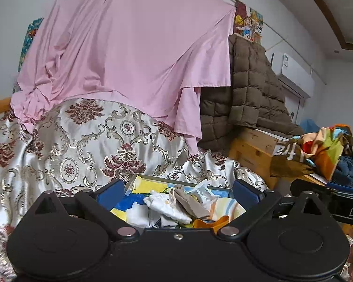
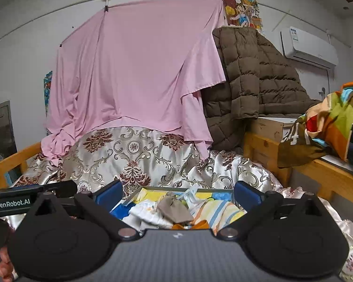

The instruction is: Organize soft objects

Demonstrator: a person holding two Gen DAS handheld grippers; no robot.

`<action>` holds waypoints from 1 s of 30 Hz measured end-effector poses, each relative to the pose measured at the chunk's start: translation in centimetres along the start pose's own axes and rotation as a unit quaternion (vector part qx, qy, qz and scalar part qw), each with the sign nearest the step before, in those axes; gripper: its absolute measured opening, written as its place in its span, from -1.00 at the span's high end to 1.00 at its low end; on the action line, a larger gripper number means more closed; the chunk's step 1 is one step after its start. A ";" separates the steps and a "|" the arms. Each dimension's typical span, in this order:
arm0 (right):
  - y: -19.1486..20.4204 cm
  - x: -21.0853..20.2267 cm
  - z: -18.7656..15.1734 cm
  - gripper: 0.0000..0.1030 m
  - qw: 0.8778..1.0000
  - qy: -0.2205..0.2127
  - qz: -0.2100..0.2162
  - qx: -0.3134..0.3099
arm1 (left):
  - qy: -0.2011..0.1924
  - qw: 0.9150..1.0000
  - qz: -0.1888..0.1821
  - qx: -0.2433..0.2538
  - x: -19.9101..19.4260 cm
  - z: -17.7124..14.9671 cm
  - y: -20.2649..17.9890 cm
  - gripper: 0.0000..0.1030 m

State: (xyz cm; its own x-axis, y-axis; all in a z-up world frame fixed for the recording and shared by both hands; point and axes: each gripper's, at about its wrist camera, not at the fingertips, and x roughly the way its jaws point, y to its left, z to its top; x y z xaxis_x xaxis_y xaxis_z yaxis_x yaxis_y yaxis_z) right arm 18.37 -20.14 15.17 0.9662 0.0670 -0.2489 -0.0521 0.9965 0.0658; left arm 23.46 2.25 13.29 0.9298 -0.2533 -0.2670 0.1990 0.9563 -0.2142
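Left tool (image 1: pixel 178 191): my left tool is spread wide, its two blue pads far apart, nothing between them.
Right tool (image 2: pixel 178 191): my right tool is likewise wide open and grips nothing; in the left wrist view part of its black body shows at the right edge.
Box (image 1: pixel 153 178): a shallow box with a pale rim lies just beyond both tools, on the bed, framed between my open pads in each view.
Soft objects (image 1: pixel 167 205): a loose heap of small cloth pieces fills the box, white, yellow, blue and striped, piled over one another.
Grey-brown piece (image 2: pixel 175 208): one dull grey-brown cloth lies on top of the heap, near the middle.
Orange piece (image 1: pixel 211 223): an orange bit shows at the near edge of the box.
Bedspread (image 1: pixel 82 141): a shiny silver cover with dark red and gold flower scrolls lies rumpled over the bed under the box.
Pink sheet (image 2: pixel 138 70): a large pink sheet hangs from a line on the wall behind and drapes onto the bedspread.
Brown quilted coat (image 2: pixel 254 77): lies slumped to the right of the sheet, over a wooden frame.
Colourful cloth (image 2: pixel 329 122): bunched on the wooden ledge at far right, well apart from the box.
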 end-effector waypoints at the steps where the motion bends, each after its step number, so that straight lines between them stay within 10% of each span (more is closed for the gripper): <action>1: 0.1 -0.7 -0.2 -0.99 1.000 -0.001 0.000 -0.001 | -0.003 1.000 0.000 0.002 -0.8 -0.2 -0.1 -0.93; 30: 2.7 -12.4 -8.8 -0.99 1.000 0.022 -0.011 0.010 | 0.018 0.999 0.021 0.028 -13.4 -9.1 0.4 -0.98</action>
State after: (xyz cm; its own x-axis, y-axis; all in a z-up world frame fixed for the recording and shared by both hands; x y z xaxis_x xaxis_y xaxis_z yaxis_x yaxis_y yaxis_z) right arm 3.99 -17.86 9.93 0.9551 0.0479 -0.2923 -0.0256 0.9965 0.0796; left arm 8.28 4.63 8.19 0.9262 -0.2167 -0.3087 0.1776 0.9726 -0.1498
